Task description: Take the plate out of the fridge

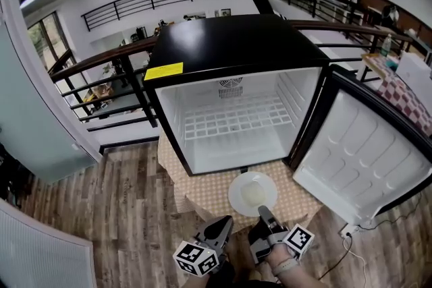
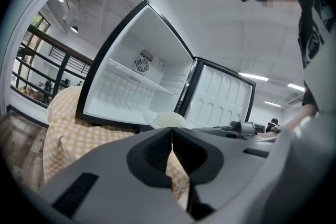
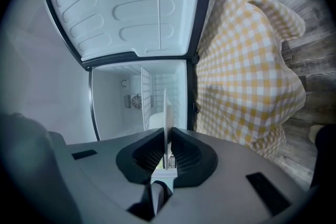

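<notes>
A round white plate [image 1: 252, 193] hangs over the checkered tablecloth [image 1: 202, 195], just in front of the open black fridge [image 1: 229, 44]. My right gripper [image 1: 264, 212] is shut on the plate's near rim. In the right gripper view the plate [image 3: 167, 113] shows edge-on, pinched between the pads, with the right gripper [image 3: 168, 136] pointing at the empty fridge interior. My left gripper [image 1: 225, 222] is shut and empty, close beside the right one and a little left of the plate. In the left gripper view, that left gripper [image 2: 171, 134] has its jaws pressed together, and the plate [image 2: 164, 119] sits beyond them.
The fridge door [image 1: 358, 152] stands swung wide to the right. Inside, a white wire shelf [image 1: 233, 117] is bare. A black railing [image 1: 101, 67] runs behind the fridge. A power strip [image 1: 349, 231] and cable lie on the wooden floor at the right.
</notes>
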Tool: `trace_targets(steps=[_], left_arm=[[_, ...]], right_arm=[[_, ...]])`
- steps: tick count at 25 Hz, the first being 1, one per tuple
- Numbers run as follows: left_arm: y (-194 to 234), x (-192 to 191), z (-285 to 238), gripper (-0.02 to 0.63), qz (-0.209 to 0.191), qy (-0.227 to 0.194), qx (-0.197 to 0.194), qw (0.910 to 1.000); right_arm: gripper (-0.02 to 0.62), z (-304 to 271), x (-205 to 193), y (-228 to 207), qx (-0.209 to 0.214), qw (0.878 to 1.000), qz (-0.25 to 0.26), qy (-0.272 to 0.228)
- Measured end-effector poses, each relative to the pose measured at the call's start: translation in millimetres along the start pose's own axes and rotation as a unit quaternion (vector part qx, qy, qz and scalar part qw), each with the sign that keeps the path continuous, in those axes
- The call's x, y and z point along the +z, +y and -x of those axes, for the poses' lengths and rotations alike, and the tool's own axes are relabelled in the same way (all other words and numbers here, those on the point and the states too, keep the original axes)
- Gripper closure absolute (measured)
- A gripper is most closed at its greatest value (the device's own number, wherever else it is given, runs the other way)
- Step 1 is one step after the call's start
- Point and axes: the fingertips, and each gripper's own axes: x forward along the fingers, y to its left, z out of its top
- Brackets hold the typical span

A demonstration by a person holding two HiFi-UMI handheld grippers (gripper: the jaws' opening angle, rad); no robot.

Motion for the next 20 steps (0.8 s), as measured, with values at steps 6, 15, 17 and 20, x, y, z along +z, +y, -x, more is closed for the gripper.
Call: trace_targets(steps=[6,15,17,20], left_arm=[[-14.2,-4.5,4.4,0.597,-0.002,-0.005,0.007,1.0000],[-35.4,-16.8,11.0,0.597,0.000,-0.008,0.018,0.9998],[-39.2,-19.1,12.9,0.597,0.001,-0.010,0.022,0.9997],[-47.4,-23.8,15.8,0.597,0.001,-0.013,0.026,0.9996]], right_arm=[[0.546,15.5,-2.1,-0.3,-0.004,1.000,-0.001,0.011],[0.546,41.3,-2.0,-0.8,-0.005,1.000,-0.001,0.027],[0.546,48.0,-1.9,-1.4,-0.005,1.000,-0.002,0.030],[0.546,58.3,-2.1,-2.5,-0.005,0.999,0.000,0.037]])
